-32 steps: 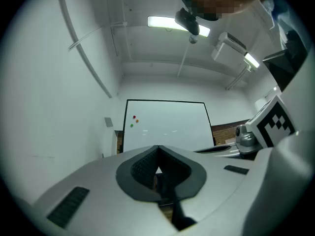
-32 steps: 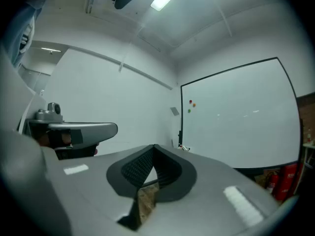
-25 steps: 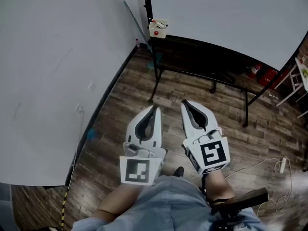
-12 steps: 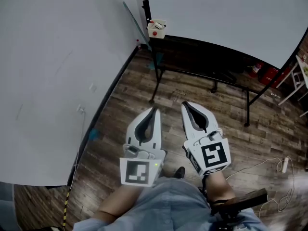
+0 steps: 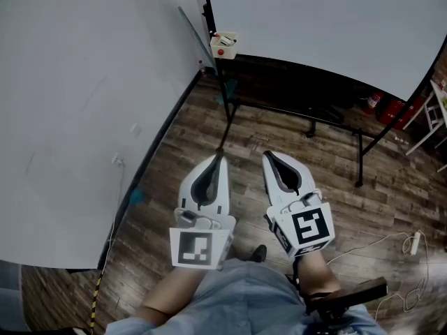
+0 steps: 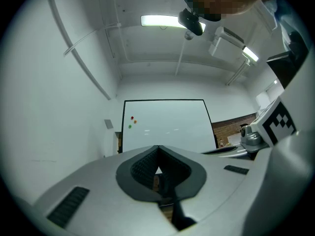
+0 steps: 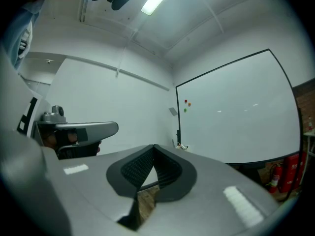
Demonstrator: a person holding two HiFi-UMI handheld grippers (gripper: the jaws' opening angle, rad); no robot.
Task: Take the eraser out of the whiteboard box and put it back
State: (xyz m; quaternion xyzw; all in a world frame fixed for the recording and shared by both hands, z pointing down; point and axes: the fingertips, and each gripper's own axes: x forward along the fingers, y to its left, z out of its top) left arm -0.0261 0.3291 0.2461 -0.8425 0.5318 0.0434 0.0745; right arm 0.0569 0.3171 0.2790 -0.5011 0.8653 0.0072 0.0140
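As only gripper views show, whiteboard dots [image 6: 131, 117]

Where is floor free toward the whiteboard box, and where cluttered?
Bare wood floor runs ahead up to the whiteboard stand's legs. Crowded: the corner beneath the whiteboard box by the wall, and the right, with fire extinguishers and a power strip.

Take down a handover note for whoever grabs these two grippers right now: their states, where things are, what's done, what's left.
Left gripper: shut, empty. Right gripper: shut, empty. Both are over the wood floor, far from the board.
Small cream whiteboard box sits at the lower left corner of the big white whiteboard; eraser too small to make out.
Done: nothing visible. Left: approach, take eraser out, put it back.
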